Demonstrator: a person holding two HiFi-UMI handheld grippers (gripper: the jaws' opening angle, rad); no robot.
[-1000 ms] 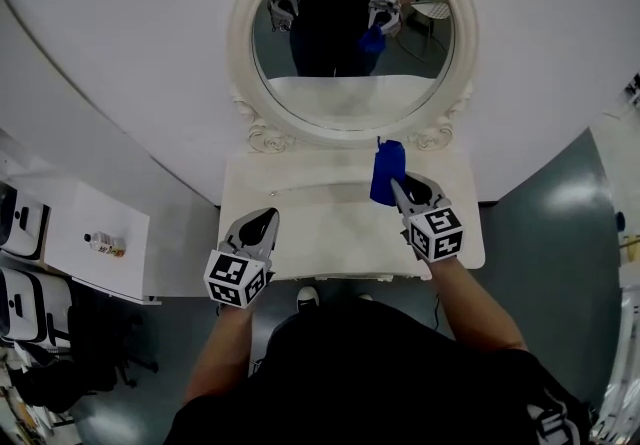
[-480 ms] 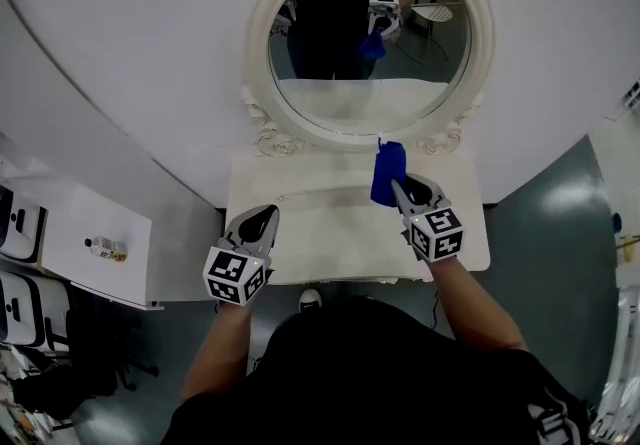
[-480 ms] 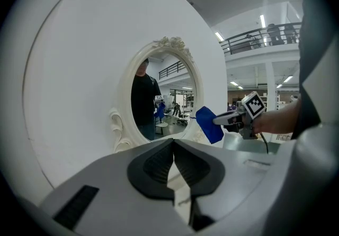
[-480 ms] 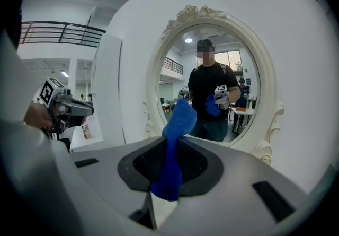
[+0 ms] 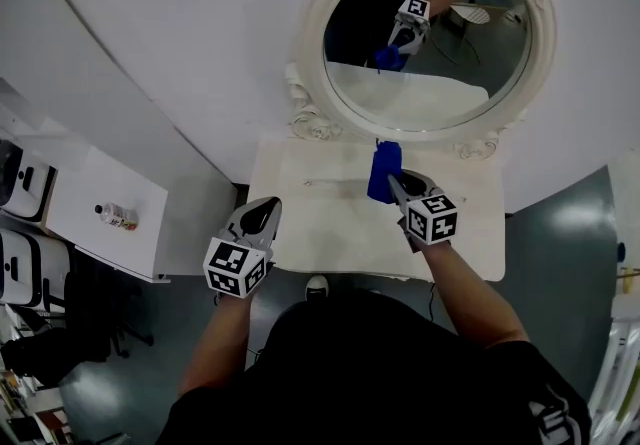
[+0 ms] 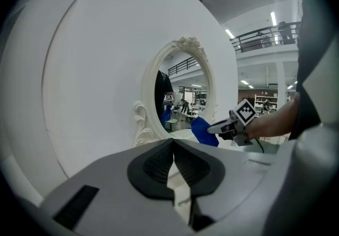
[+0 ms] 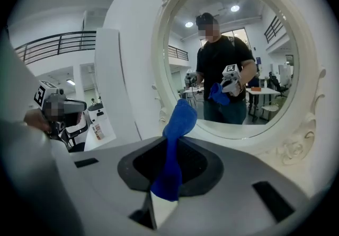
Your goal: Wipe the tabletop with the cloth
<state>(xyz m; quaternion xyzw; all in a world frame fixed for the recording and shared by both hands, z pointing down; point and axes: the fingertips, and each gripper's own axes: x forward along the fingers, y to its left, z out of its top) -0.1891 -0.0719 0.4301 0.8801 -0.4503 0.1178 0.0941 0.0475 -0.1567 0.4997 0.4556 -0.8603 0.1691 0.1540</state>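
while the head view is looking steeply down, the right gripper (image 5: 397,181) is hovering over the back right part of the white bench (image 5: 320,228), its jaws pinching a blue cloth (image 5: 381,170). the cloth is sticking out ahead of the jaws, its long axis running away from the person toward the oval mirror (image 5: 430,43). whether it is touching the bench i cannot tell from here. the left gripper (image 5: 266,208) is sitting near the front left edge of the bench, well apart from the cloth.

in the left gripper view, the jaws are lying pressed together with nothing between them. the cloth is showing off to the right, beyond the jaw tips, in the other gripper's hold.

in the right gripper view, the jaws are clamping the lower part of the cloth, and its free end is rising up and forward in a soft fold in front of the mirror frame.

judging from this, the right hand is the one doing the wiping. the bench surface is lying below the cloth's free end, so the coming move is likely calling for tipping the jaws down until the cloth is lying flat on it.
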